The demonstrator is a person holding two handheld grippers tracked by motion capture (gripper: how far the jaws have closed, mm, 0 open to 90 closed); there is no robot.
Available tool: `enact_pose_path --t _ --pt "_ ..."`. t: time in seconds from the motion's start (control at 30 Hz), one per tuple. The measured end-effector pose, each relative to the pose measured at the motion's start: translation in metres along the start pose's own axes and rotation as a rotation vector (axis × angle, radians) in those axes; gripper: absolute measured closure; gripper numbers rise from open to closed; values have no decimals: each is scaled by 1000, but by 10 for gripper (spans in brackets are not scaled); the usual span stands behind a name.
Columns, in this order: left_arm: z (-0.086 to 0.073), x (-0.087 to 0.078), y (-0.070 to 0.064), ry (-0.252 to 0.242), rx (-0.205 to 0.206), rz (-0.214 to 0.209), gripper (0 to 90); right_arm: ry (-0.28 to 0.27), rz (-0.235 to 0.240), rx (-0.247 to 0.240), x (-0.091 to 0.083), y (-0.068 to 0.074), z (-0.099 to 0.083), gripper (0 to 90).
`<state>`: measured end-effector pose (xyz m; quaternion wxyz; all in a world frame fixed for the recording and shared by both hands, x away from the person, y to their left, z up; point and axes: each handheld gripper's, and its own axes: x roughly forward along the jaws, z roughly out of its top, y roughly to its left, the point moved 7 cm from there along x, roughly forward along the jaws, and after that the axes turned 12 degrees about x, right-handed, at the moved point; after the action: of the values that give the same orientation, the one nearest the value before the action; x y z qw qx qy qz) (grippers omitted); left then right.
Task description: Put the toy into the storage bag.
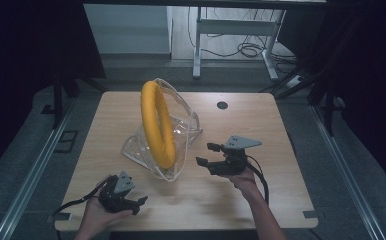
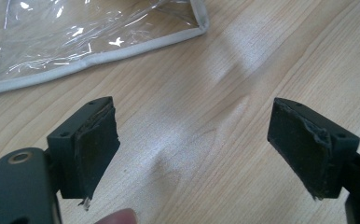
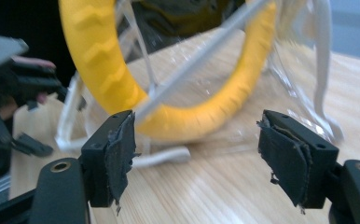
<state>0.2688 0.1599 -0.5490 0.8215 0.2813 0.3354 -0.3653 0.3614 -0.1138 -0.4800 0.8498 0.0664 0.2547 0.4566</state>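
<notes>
A: Surface [image 1: 131, 107]?
B: Light wood, rounded corners, a black round hole [image 1: 222, 105] near the far edge. Grey floor around it, metal rails down both sides, dark curtains left and right.

A: Room behind?
B: A white desk frame [image 1: 231, 30] at the back with cables [image 1: 251, 49] looped on the floor under it.

A: Things?
B: Yellow ring [image 1: 157, 122] standing on edge inside a clear bag [image 1: 183, 125] with a white trim, about mid-surface, a bit left of centre. The bag props up around it.

A: Left tool [image 1: 141, 202]?
B: Near the front edge, left side, jaws spread wide, nothing between them. In the left gripper view the bag's corner [image 2: 99, 32] lies ahead, apart from the jaws — bare wood below.

A: Right tool [image 1: 206, 154]?
B: Right of the bag, near it, not touching. Jaws apart and empty. In the right gripper view the ring [image 3: 103, 65] and bag [image 3: 304, 70] sit just ahead of the jaws — the left tool [image 3: 26, 142] shows at the left edge.
</notes>
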Motion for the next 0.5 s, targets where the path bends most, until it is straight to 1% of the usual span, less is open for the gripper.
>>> enact_pose_path --t 0.1,0.2,0.23,0.27,0.3,0.37,0.5 --pt "0 0 0 2 3 0 160 17 -19 7 -1 -7 -13 281" --pt "0 0 0 -1 0 1 160 31 -32 16 0 -11 -21 295" --pt "0 -1 0 -2 1 1 160 43 -40 12 1 -11 -22 295" --pt "0 -1 0 -4 0 1 159 45 -53 -1 2 -12 -23 297" --pt "0 -2 1 -4 0 2 160 44 -54 -3 2 -12 -23 301" --pt "0 -2 1 -5 -3 4 160 37 -51 8 2 -12 -23 306" --pt "0 -1 1 -3 3 2 160 35 -58 6 2 -11 -25 307"
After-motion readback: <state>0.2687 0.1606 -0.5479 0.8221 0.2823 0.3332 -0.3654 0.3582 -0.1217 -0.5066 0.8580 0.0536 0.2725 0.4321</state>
